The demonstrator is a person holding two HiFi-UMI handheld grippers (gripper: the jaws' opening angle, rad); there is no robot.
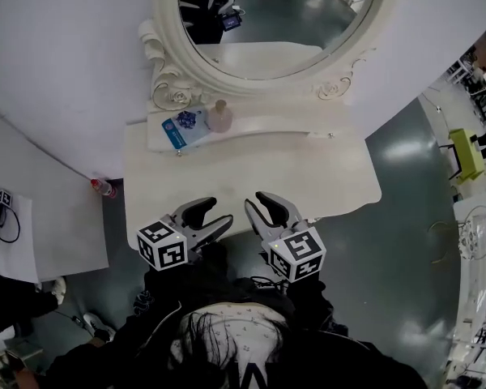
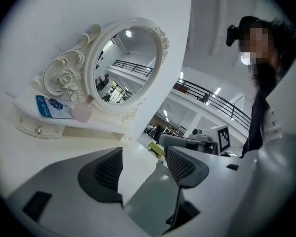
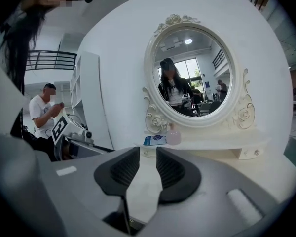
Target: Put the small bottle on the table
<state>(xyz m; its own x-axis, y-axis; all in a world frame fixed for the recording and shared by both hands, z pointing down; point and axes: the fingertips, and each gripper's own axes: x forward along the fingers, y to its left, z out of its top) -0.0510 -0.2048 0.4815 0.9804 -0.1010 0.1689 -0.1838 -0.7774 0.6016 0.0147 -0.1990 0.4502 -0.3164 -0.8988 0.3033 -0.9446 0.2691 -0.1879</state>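
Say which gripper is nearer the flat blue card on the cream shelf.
Left. The left gripper hangs at the table's near edge, just right of the card; right gripper further right.

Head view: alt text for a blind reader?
The left gripper and right gripper, jaws apart and empty, hover at the near edge of a cream dressing table. A small pink bottle stands on its shelf under the oval mirror.

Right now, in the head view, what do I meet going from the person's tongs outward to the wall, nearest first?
Left tongs and right tongs side by side, both open and empty → table top → small pink bottle on the raised shelf → oval mirror.
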